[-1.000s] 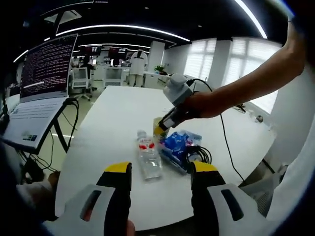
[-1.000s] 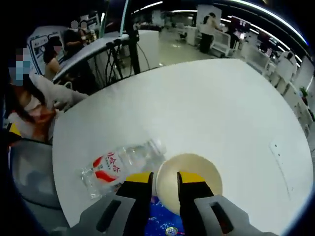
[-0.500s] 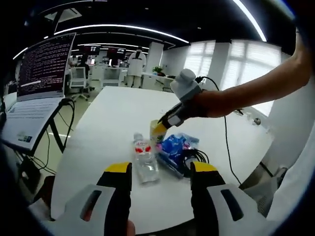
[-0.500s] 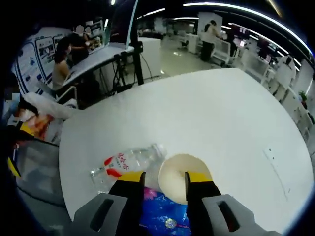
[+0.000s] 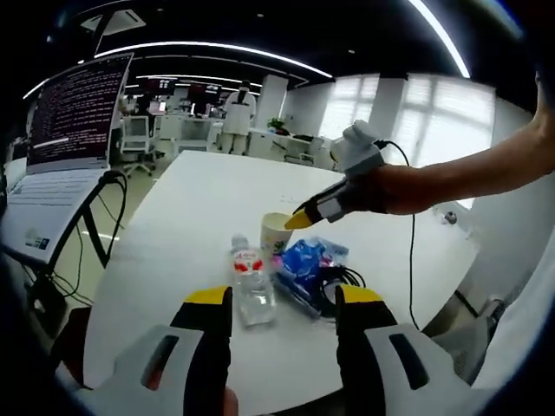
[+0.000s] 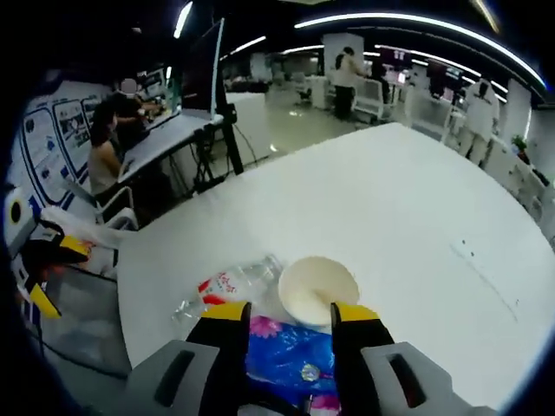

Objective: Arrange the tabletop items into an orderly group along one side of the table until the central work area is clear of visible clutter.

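A clear water bottle (image 5: 250,279) with a red label lies on its side on the white table (image 5: 195,195), just ahead of my left gripper (image 5: 284,299), which is open and holds nothing. To its right stands an upright paper cup (image 5: 276,232), then a blue packet (image 5: 305,258) and a coiled black cable (image 5: 336,282). My right gripper (image 5: 301,219) hovers just above and to the right of the cup. In the right gripper view its jaws (image 6: 289,314) stand open above the blue packet (image 6: 290,357), with the cup (image 6: 314,289) and bottle (image 6: 227,284) just beyond.
A laptop (image 5: 74,121) on a stand with hanging cables sits off the table's left side. The person's arm (image 5: 468,169) reaches in from the right. The table's near edge (image 5: 260,394) lies under my left jaws. People sit at desks (image 6: 160,130) beyond the table.
My right gripper has opened wider and lifted up and back off the cup's rim. The cup stays upright beside the packet. The left gripper has hardly moved.
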Demonstrator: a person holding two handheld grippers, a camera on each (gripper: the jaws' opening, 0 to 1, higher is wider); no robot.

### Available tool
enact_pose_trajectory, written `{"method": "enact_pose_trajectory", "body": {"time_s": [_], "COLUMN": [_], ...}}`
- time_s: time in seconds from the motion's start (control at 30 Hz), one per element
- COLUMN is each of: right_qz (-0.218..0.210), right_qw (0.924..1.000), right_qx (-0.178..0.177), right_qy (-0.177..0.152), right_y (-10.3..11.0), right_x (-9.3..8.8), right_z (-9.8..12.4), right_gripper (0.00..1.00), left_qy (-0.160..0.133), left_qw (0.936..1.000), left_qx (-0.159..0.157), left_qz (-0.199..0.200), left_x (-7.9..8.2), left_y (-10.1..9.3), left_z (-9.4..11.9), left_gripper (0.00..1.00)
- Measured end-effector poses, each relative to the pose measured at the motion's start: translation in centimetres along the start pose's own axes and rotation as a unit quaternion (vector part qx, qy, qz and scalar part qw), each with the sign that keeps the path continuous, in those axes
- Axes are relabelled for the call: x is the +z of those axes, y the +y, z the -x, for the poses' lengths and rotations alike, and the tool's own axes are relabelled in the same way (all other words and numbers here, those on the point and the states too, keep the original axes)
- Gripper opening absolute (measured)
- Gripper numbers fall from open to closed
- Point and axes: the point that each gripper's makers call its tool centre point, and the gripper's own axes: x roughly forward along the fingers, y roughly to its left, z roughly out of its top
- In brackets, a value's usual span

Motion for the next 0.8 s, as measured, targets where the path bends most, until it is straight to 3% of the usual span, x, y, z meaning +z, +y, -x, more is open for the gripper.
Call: {"method": "enact_pose_trajectory", "body": {"time_s": [0.33, 0.5, 0.8], "right_qz": [-0.041, -0.058, -0.09], "right_qw": [0.9985, 0.9969, 0.9931], "right_qx": [-0.016, -0.026, -0.044], "right_qy": [-0.034, -0.047, -0.062], "right_y": [-0.4, 0.3, -1.2], "right_x": [-2.4, -4.1, -6.5], "right_z": [3.0, 5.1, 7.6], "right_gripper": [0.39, 0.41, 0.46], "left_qy": [0.005, 0.011, 0.016], "left_qw": [1.0, 0.9999, 0.9997], "left_qx": [-0.001, -0.006, -0.016], "left_qz": [0.006, 0.005, 0.003], "left_x": [-0.4, -0.7, -0.6], "left_y": [0.1, -0.1, -0.7], "left_z": [-0.2, -0.6, -1.2], "left_gripper": [0.47, 0.46, 0.46]}}
